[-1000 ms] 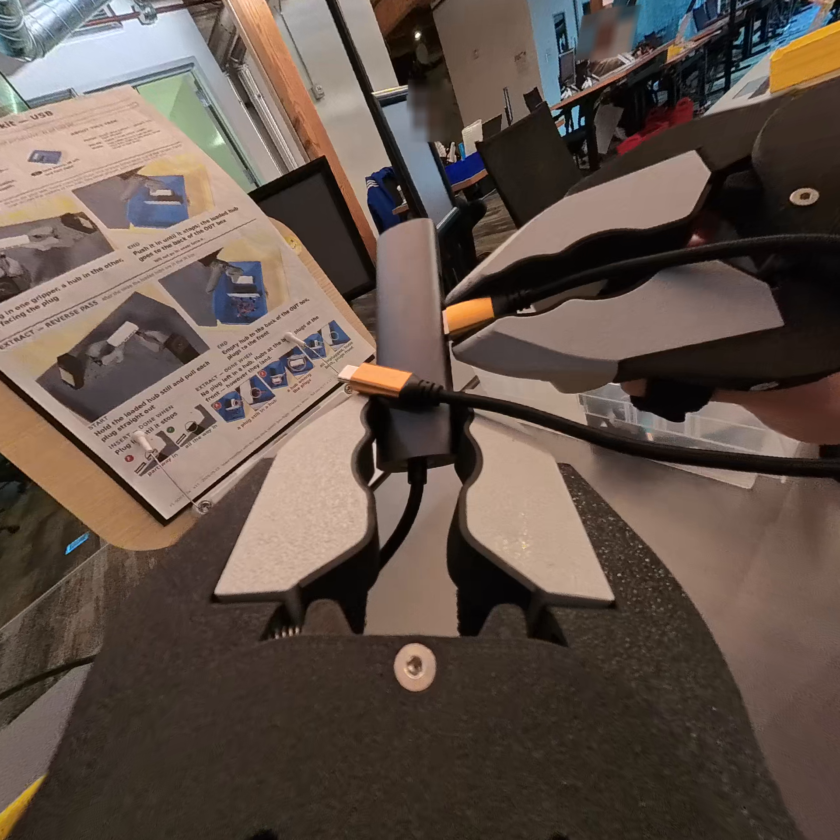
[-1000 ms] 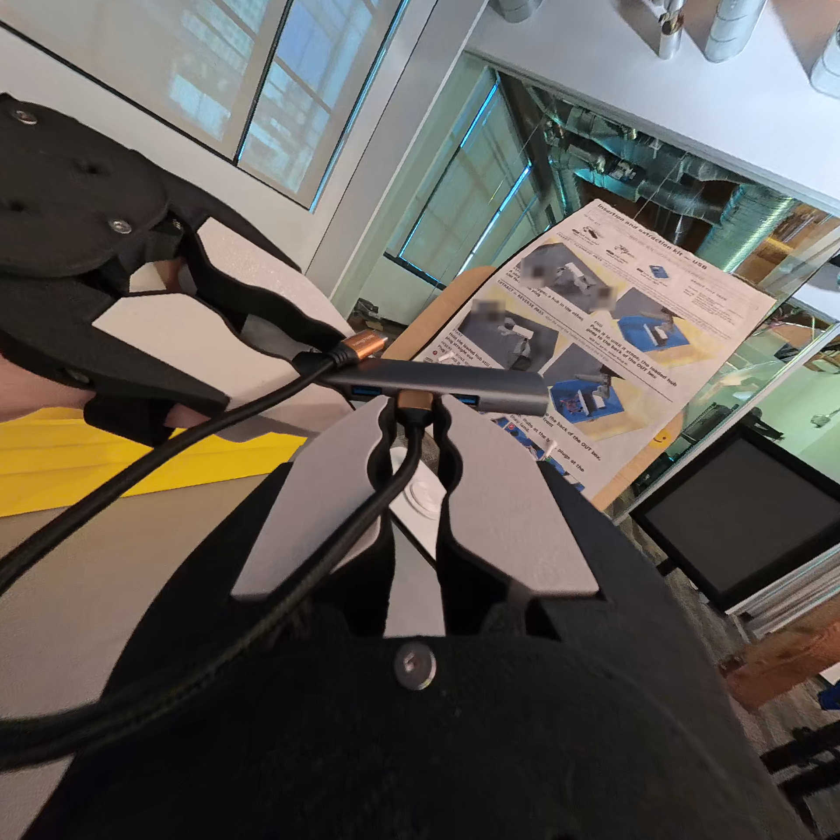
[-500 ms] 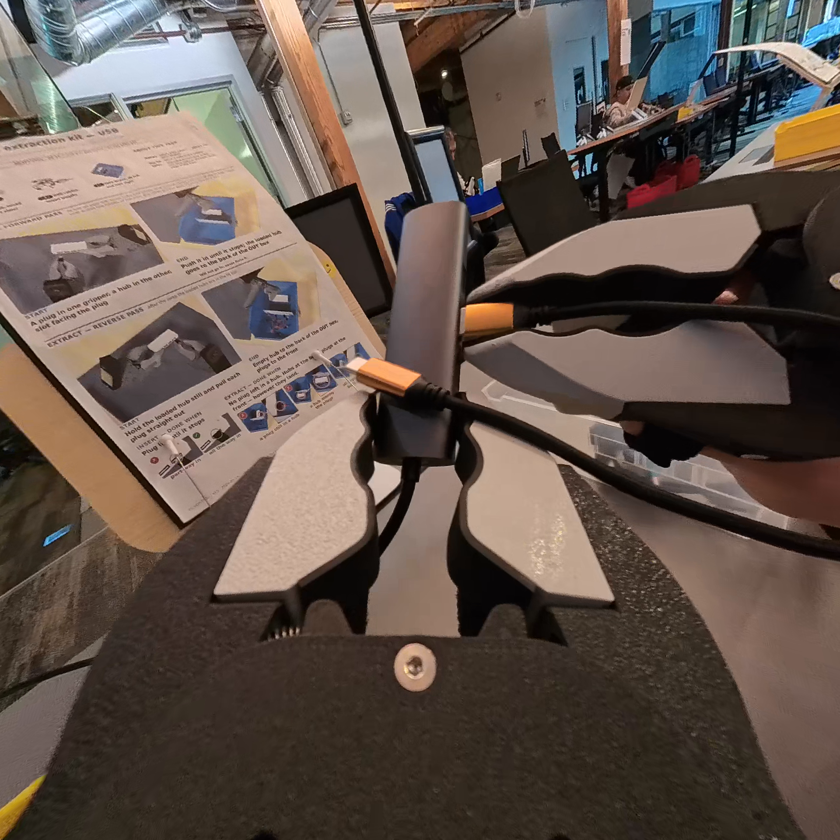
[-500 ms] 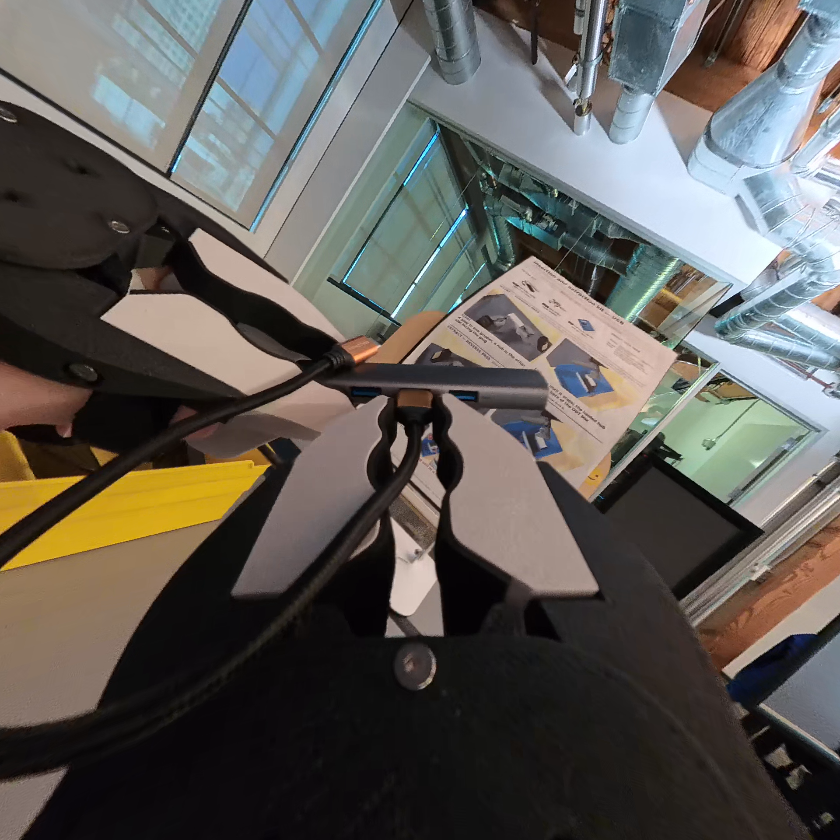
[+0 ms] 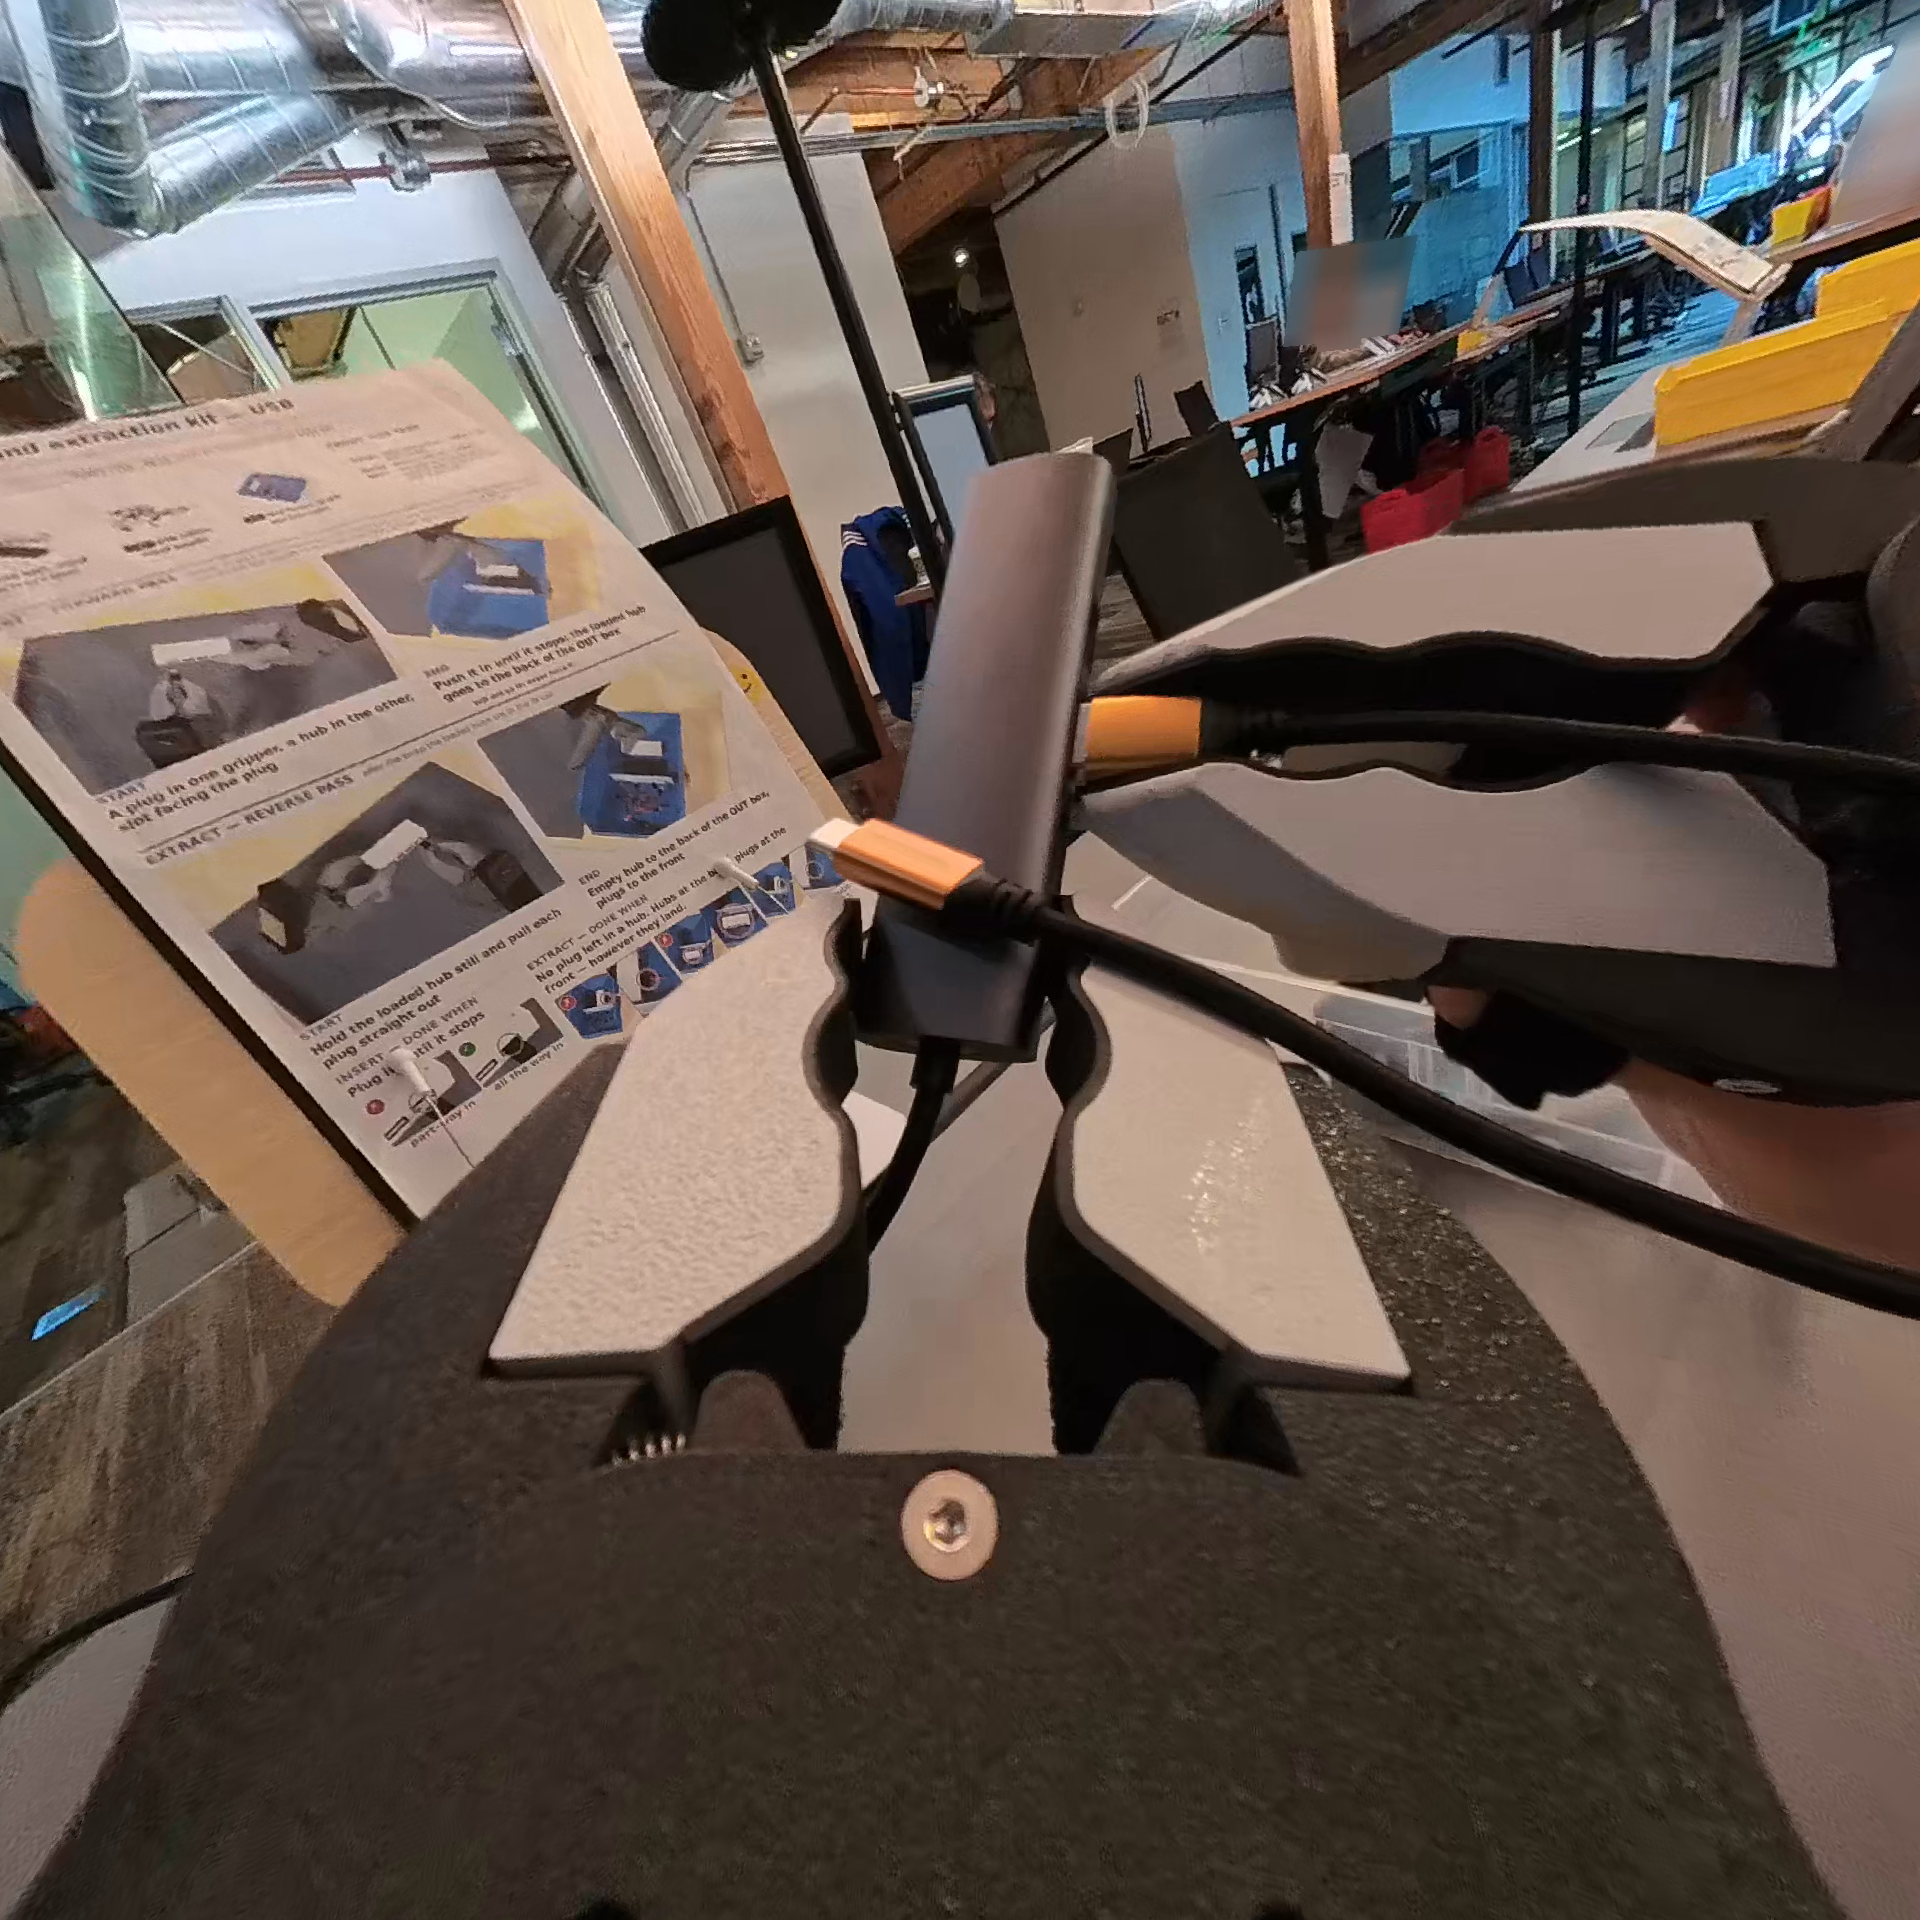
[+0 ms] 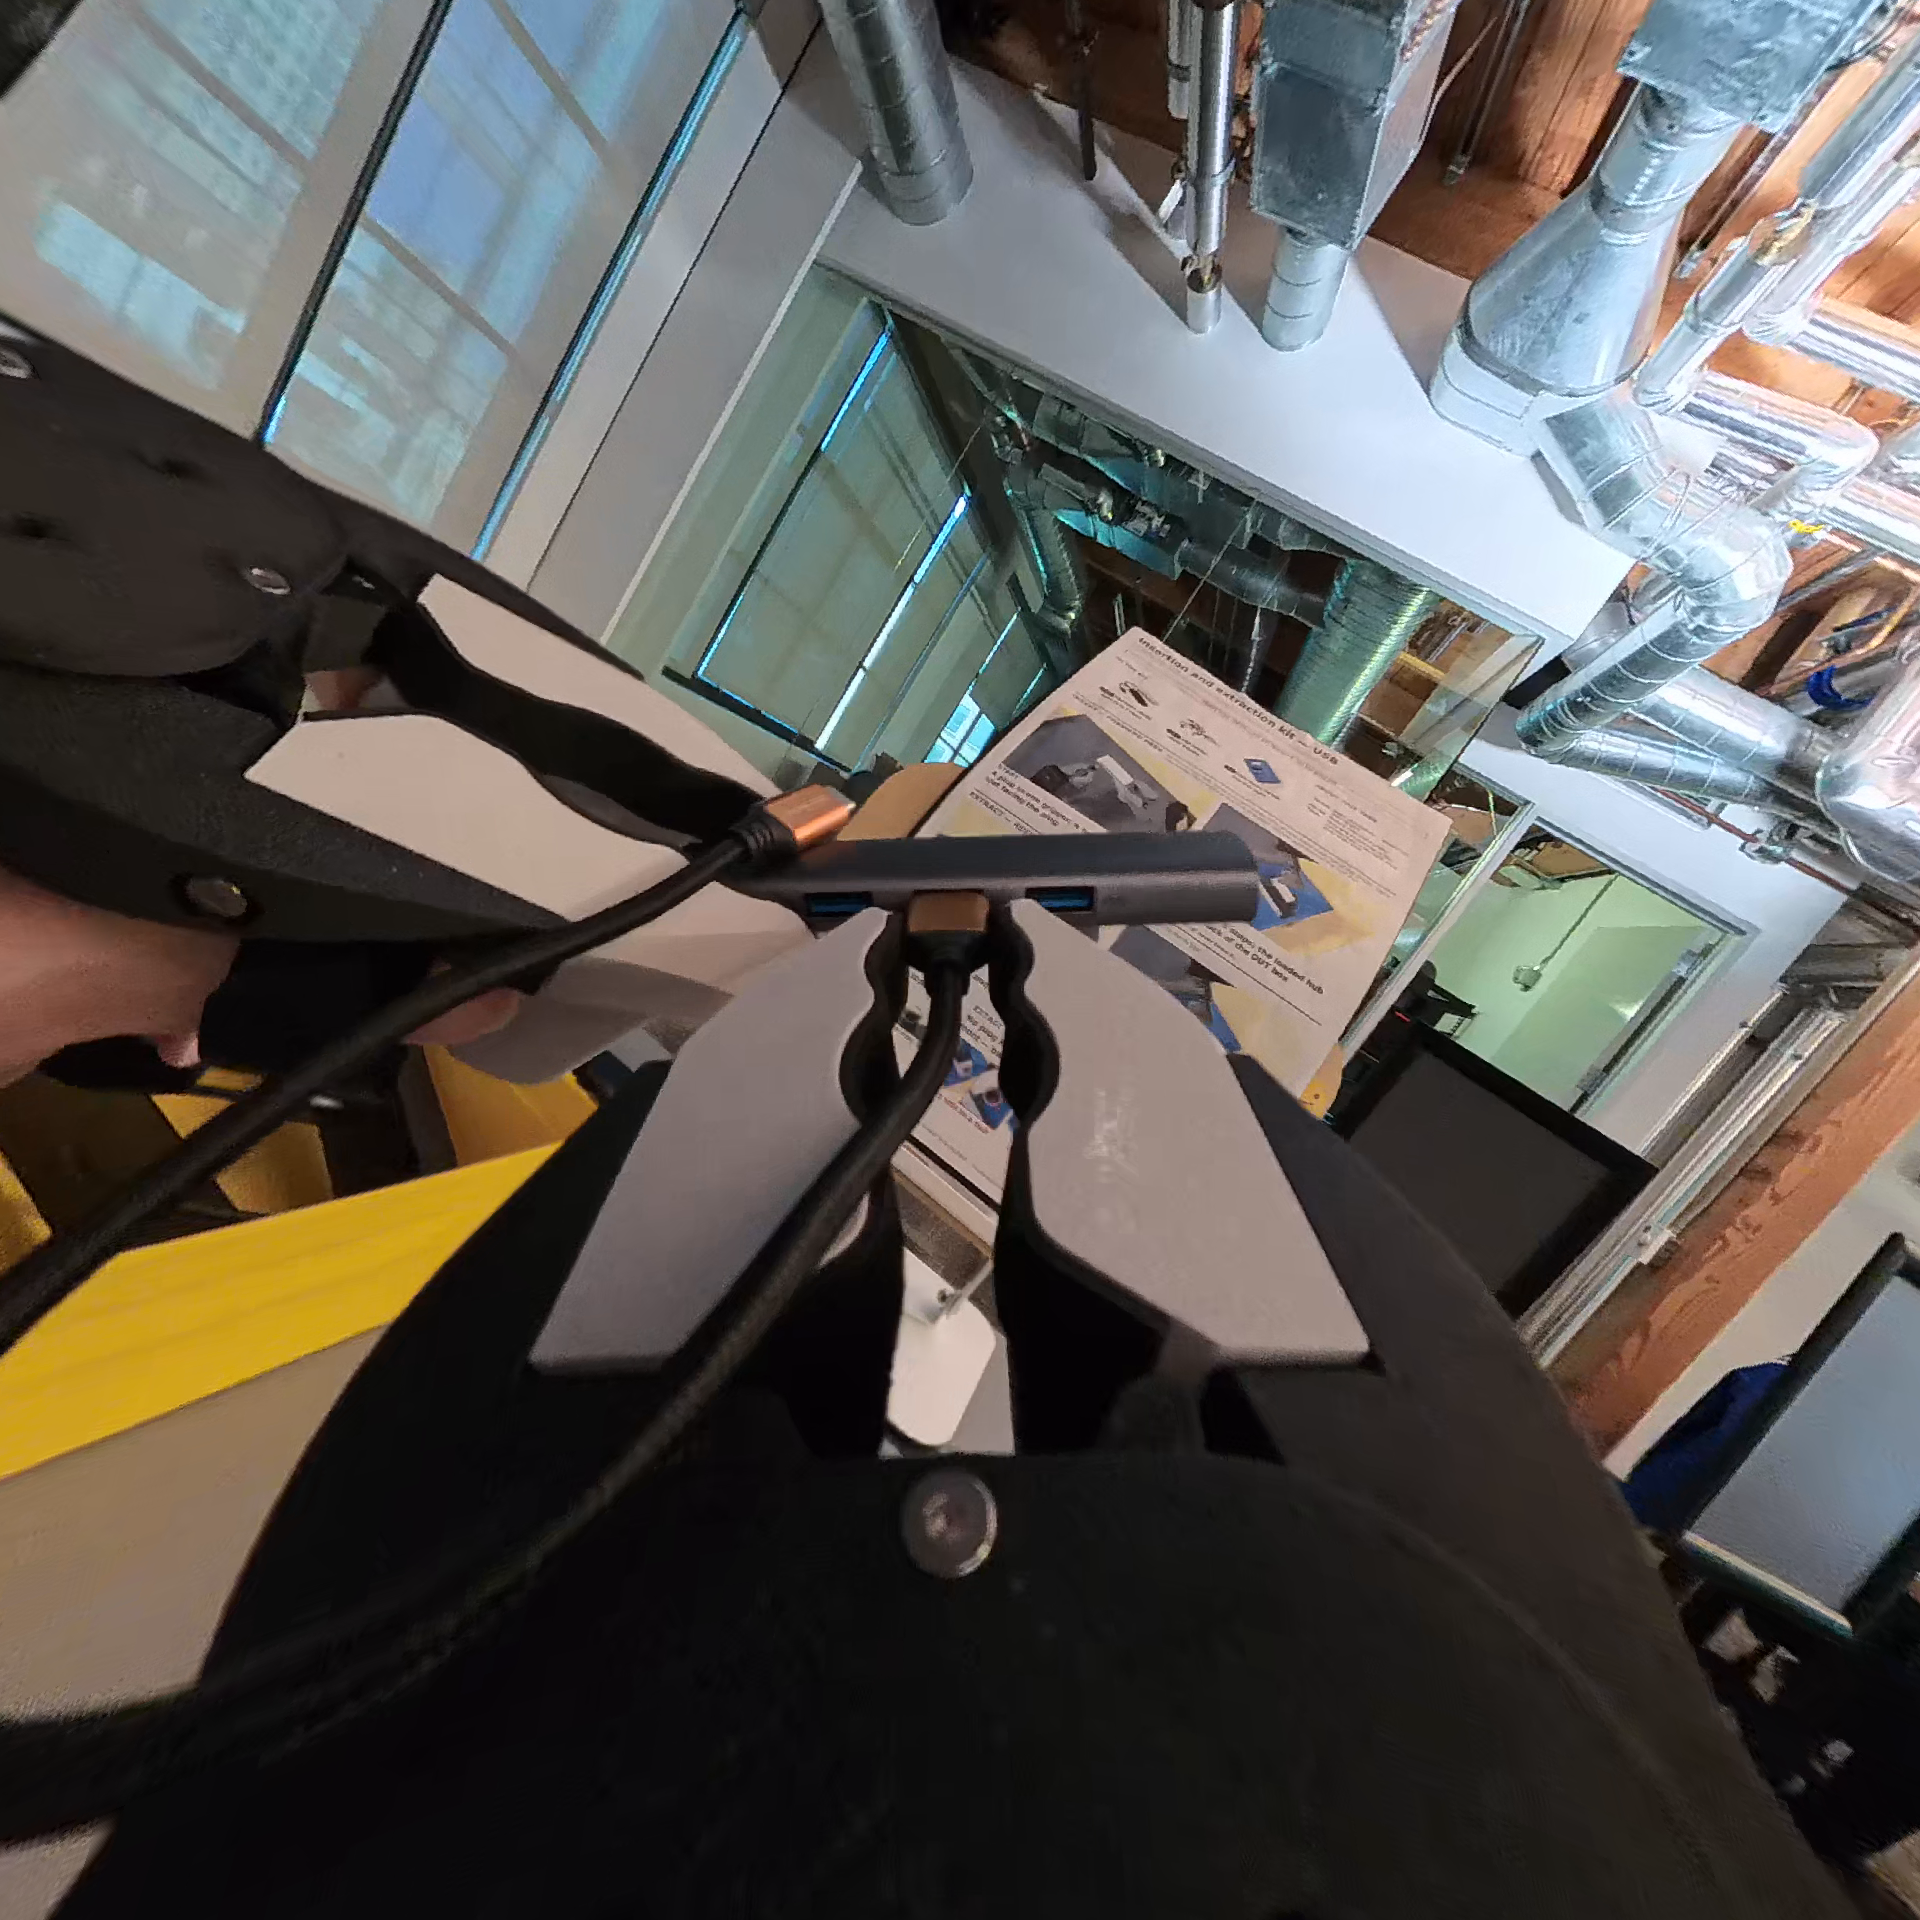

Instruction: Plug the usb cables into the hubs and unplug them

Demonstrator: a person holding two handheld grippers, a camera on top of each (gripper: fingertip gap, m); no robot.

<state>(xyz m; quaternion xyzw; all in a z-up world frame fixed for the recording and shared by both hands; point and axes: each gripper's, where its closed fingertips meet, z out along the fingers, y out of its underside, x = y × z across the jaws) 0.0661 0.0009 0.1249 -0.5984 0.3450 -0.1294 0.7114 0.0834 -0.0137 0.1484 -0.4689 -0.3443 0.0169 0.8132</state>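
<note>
Between both closed tools: left (image 5: 951, 971) grips hub (image 5: 997, 727), right (image 6: 943, 961) its plug (image 6: 945, 914).

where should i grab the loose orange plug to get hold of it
Grip the loose plug on its orange metal shell, fingers closing across its flat faces. Probably come from the cable end so the silver tip stays clear. It hangs free in front of the hub, which the left gripper holds at its base.
</note>
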